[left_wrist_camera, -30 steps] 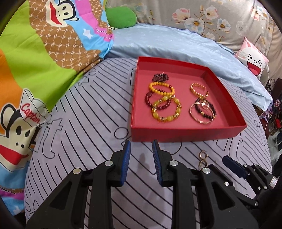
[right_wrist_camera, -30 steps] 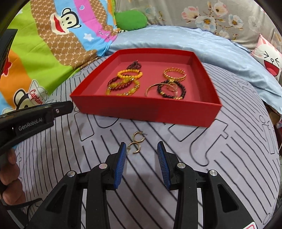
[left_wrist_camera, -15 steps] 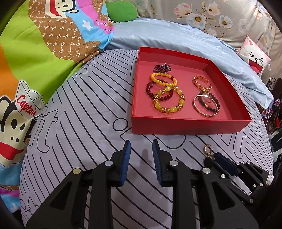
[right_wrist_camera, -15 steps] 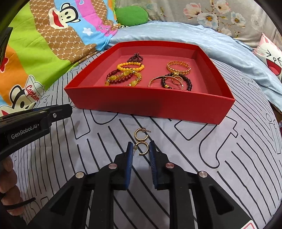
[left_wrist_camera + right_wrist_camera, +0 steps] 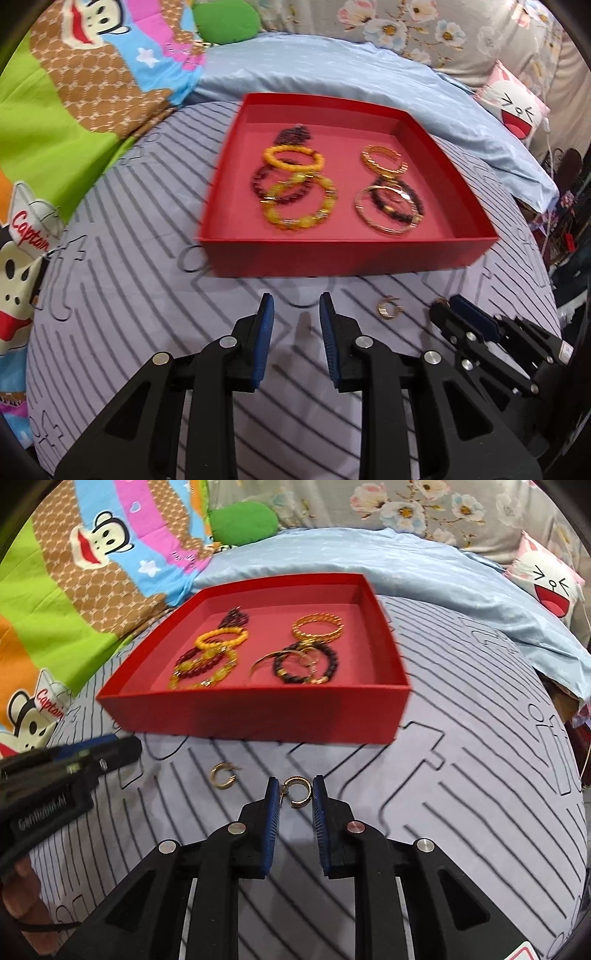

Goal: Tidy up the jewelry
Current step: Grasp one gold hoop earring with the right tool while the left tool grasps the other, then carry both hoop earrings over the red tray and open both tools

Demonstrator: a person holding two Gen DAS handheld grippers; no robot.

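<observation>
A: The right gripper (image 5: 294, 794) has an earring (image 5: 296, 792) between its pads; the jaws have just been closing, and now they pinch that little gold hoop just in front of the box (image 5: 258, 712).

B: Is it off the sheet (image 5: 461, 775) yet?

A: Hard to call from this angle; it may be clear, only just. The second earring (image 5: 222, 775) lies loose on the sheet, near the left gripper (image 5: 296, 314).

B: And the left one's jaws?

A: Slightly parted, nothing between them, hovering over the sheet before the box wall.

B: So the job is carrying the hoop over the wall.

A: Right, and the grip looks thin, on the hoop's edges. It should lift straight, hold the squeeze steady, clear the near wall (image 5: 258, 723) properly, then let go low over a bare patch of the floor, away from the bracelets (image 5: 306, 657), so it can't bounce or tangle.
</observation>
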